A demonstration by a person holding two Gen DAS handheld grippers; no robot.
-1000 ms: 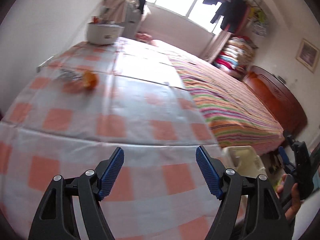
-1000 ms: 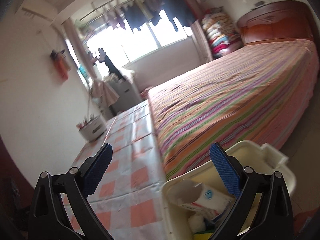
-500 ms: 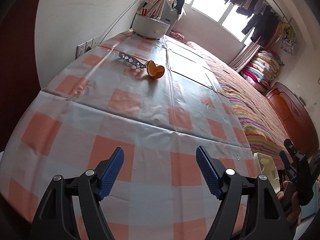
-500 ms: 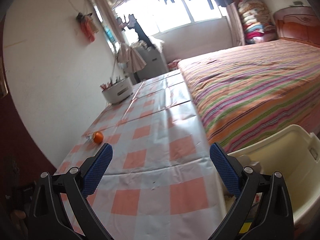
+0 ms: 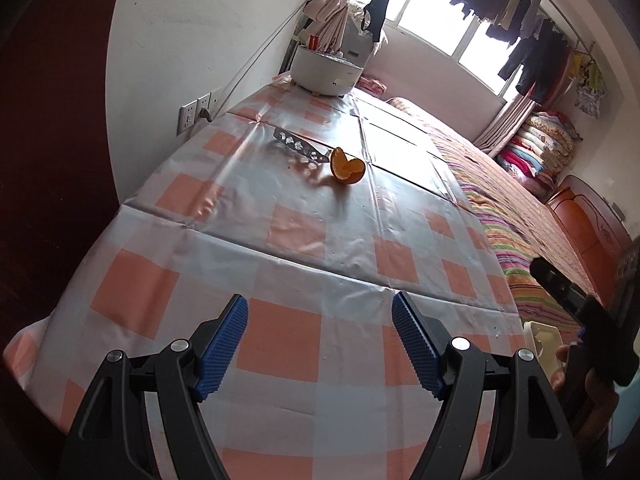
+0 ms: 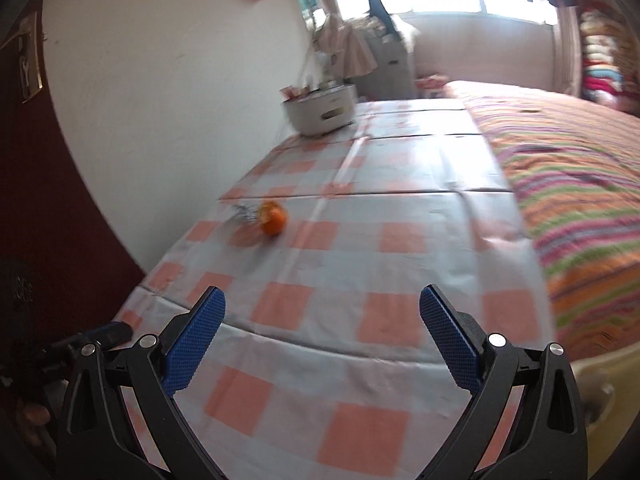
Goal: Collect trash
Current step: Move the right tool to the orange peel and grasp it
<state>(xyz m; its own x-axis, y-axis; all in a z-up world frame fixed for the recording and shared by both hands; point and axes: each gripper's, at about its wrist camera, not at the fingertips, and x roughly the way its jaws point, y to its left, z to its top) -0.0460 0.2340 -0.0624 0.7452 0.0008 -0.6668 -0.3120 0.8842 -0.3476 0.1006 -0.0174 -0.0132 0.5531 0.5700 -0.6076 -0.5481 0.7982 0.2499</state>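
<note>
An orange peel [image 5: 347, 168] lies on the checked tablecloth [image 5: 280, 264] mid-table, touching a silver blister strip [image 5: 300, 146]. Both show in the right wrist view, the peel [image 6: 273, 218] and the strip [image 6: 243, 212], blurred. My left gripper [image 5: 320, 320] is open and empty above the near end of the table. My right gripper [image 6: 322, 316] is open and empty, also over the near end. A cream trash bin [image 5: 542, 344] stands off the table's right edge; its rim shows in the right wrist view [image 6: 600, 384].
A white round pot [image 5: 326, 74] holding utensils stands at the table's far end by the wall. A wall socket [image 5: 195, 112] sits left of the table. A striped bed [image 5: 520, 208] runs along the right side.
Both grippers swung left, away from the bin and toward the table. The peel and strip now sit nearer the centre of both views. Both grippers stay open.
</note>
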